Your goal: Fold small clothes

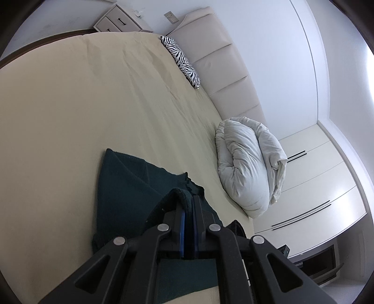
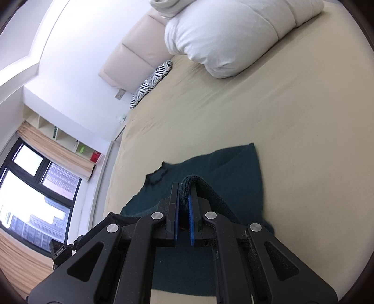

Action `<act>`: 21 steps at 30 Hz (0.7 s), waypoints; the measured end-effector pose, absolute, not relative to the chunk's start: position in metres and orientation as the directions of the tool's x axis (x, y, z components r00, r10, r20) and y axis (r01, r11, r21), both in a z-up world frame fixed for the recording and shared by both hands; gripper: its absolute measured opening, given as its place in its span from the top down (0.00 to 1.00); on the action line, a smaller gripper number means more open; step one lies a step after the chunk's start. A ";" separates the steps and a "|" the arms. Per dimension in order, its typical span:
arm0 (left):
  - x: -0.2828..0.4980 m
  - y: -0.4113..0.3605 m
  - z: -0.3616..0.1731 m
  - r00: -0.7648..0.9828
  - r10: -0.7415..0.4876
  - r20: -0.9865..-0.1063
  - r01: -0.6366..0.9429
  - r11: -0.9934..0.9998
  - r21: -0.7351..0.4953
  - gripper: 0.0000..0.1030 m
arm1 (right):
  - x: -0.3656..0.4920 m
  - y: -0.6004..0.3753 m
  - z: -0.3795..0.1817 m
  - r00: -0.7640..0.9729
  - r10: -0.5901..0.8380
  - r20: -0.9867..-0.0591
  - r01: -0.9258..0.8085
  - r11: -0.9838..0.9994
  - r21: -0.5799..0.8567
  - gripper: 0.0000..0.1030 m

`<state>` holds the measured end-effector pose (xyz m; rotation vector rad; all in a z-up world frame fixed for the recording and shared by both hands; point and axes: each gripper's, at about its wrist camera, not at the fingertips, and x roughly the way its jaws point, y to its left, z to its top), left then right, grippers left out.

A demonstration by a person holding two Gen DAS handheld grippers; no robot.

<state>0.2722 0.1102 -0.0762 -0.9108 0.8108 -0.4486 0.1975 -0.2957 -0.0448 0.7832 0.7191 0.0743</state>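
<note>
A wide bed [image 1: 70,112] with a beige sheet fills most of both views, its padded cream headboard [image 1: 224,63] running along the far side under a white wall [image 1: 268,35]. At the right, pale wardrobe doors [image 1: 322,177] with dark bar handles stand just beside the bed; in the right wrist view a large window [image 2: 35,198] with tan blinds shows city buildings at the left, with open shelves [image 2: 58,133] above it. A bunched white duvet [image 1: 247,166] lies on the bed near the headboard, well apart from a zebra-print pillow [image 1: 181,60] that leans against the headboard farther along. A nightstand [image 1: 119,21] with two drawers sits at the far corner of the bed. The dark green cloth [image 1: 131,182] lies on the near part of the sheet, partly flat and partly lifted, with a ragged edge toward the duvet side. The left tongs [image 1: 188,205] are clenched on a raised fold of the cloth, the fabric wrapped over the tip of one finger and pinched between the blue pads [image 1: 182,224]. The right tongs [image 2: 184,194] likewise grip a thick rolled edge of the cloth [image 2: 229,170] between their pads, with the rest of the fabric spread on the bed below and beyond them.
</note>
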 end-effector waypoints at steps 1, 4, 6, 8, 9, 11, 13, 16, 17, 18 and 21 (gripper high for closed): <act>0.280 0.109 -0.081 0.626 -0.649 -0.433 0.003 0.557 -0.831 0.95 | 0.207 -0.297 -0.049 0.759 0.310 -0.573 0.203 0.723 0.660 0.95; 0.302 0.106 -0.095 0.620 -0.634 -0.462 -0.025 0.573 -0.819 0.95 | 0.233 -0.301 -0.063 0.751 0.284 -0.595 0.230 0.733 0.640 0.95; 0.314 0.104 -0.105 0.612 -0.627 -0.482 -0.042 0.583 -0.811 0.95 | 0.247 -0.304 -0.071 0.744 0.274 -0.609 0.253 0.728 0.637 0.95; 0.323 0.103 -0.113 0.604 -0.619 -0.502 -0.060 0.593 -0.803 0.94 | 0.260 -0.308 -0.080 0.741 0.261 -0.619 0.276 0.722 0.635 0.95; 0.329 0.103 -0.119 0.600 -0.616 -0.511 -0.072 0.595 -0.801 0.94 | 0.264 -0.310 -0.085 0.738 0.255 -0.624 0.287 0.719 0.633 0.95; 0.337 0.103 -0.127 0.594 -0.612 -0.523 -0.090 0.595 -0.799 0.93 | 0.277 -0.311 -0.096 0.728 0.248 -0.640 0.303 0.721 0.623 0.95; 0.343 0.107 -0.133 0.597 -0.592 -0.541 -0.117 0.603 -0.789 0.80 | 0.290 -0.312 -0.109 0.709 0.238 -0.664 0.330 0.721 0.609 0.92; 0.345 0.114 -0.137 0.615 -0.597 -0.515 -0.134 0.565 -0.814 0.41 | 0.303 -0.320 -0.133 0.676 0.222 -0.703 0.394 0.697 0.600 0.91; 0.342 0.116 -0.134 0.626 -0.595 -0.504 -0.125 0.561 -0.818 0.39 | 0.305 -0.321 -0.139 0.672 0.218 -0.708 0.408 0.689 0.599 0.88; 0.339 0.118 -0.131 0.629 -0.601 -0.494 -0.110 0.560 -0.821 0.39 | 0.301 -0.321 -0.143 0.677 0.204 -0.708 0.415 0.688 0.595 0.78; 0.321 0.116 -0.122 0.623 -0.606 -0.495 -0.074 0.584 -0.808 0.39 | 0.291 -0.318 -0.143 0.696 0.152 -0.702 0.418 0.710 0.567 0.52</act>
